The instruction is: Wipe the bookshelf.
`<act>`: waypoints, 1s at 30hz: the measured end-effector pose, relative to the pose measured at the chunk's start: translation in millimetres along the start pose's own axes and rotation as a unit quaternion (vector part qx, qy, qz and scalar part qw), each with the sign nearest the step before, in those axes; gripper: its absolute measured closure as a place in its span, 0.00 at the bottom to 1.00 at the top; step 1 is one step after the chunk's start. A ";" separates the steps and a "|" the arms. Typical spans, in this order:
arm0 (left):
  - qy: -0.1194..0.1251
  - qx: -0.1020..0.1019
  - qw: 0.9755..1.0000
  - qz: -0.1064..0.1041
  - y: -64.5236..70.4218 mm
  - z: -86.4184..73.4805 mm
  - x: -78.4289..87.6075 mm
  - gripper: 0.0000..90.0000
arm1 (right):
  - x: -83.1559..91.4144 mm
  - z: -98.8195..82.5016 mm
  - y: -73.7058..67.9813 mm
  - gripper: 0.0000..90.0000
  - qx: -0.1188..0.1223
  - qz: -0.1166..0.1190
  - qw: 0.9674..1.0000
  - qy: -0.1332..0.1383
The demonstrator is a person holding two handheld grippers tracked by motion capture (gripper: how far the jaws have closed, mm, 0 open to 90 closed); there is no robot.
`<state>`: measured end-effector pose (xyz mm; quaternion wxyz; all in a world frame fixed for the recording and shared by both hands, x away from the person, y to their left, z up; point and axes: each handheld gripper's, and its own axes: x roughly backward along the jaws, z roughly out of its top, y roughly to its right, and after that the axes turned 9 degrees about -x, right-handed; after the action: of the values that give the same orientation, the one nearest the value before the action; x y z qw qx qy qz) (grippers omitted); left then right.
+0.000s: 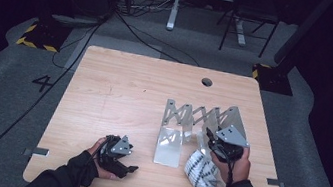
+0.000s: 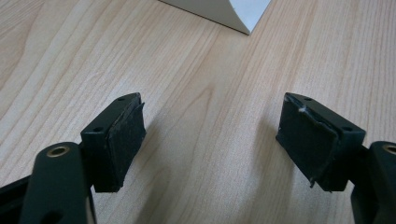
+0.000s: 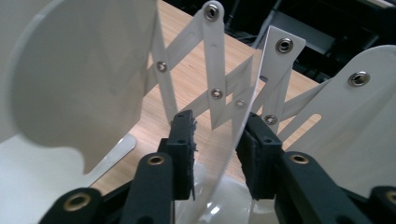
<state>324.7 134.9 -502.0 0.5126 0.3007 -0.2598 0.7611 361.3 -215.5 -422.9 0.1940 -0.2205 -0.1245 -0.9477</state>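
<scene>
Metal is what the right gripper (image 3: 215,154) deals with here: an expanding rack (image 1: 201,117) of thin grey sheet plates joined by riveted scissor bars, standing on the table (image 1: 119,91) toward its right side, nearer the front edge than the far one. In the right gripper view one upright plate (image 3: 243,121) runs edge-on between the two black jaws; the right pad appears to lie against it, while a gap shows between the left pad and the sheet, so the jaws stand narrowed around the plate without clamping it. The rack looks light and stiff in each plate but loose as a whole, since the scissor links will fold or stretch under a pull; my judgement is that it slides easily on the smooth wood and could splay or tip if taken by one end only. The thin edge is slippery for rubber pads, so the best hold is flat across a plate near a rivet, low down. The left gripper (image 1: 114,153) rests near the front left corner, jaws spread wide with nothing between them, only bare wood beneath. Counted: one rack, with at least three upright plates visible from above, though the far ones overlap and I cannot tell the full number; one black-and-white patterned cloth (image 1: 201,177) at the front edge beside the right hand; two grippers.
</scene>
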 end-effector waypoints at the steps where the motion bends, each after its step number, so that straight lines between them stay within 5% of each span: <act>1: 0.000 0.000 1.000 0.000 0.0 0.0 0.0 0.26 | 0.0 0.0 0.0 0.77 0.000 0.000 1.000 0.000; 14: 0.000 0.002 1.000 0.000 0.0 -0.1 0.2 0.26 | -25.5 9.5 1.3 0.94 -0.030 -0.035 0.999 -0.002; 17: -0.001 0.002 1.000 0.000 0.0 0.1 0.3 0.26 | -29.0 11.5 8.4 0.96 -0.053 -0.004 0.999 0.000; 22: 0.000 0.005 1.000 0.003 0.7 0.6 -0.2 0.26 | -34.8 17.4 11.9 0.97 -0.054 0.017 0.998 -0.003; 30: -0.002 0.004 1.000 0.004 1.7 1.6 0.0 0.28 | -40.6 20.9 9.6 0.97 -0.025 0.063 0.998 0.000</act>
<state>323.4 133.3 -501.0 0.5081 0.3033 -0.2592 0.7633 406.7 -204.7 -422.1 0.2474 -0.2327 -0.0868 -0.9365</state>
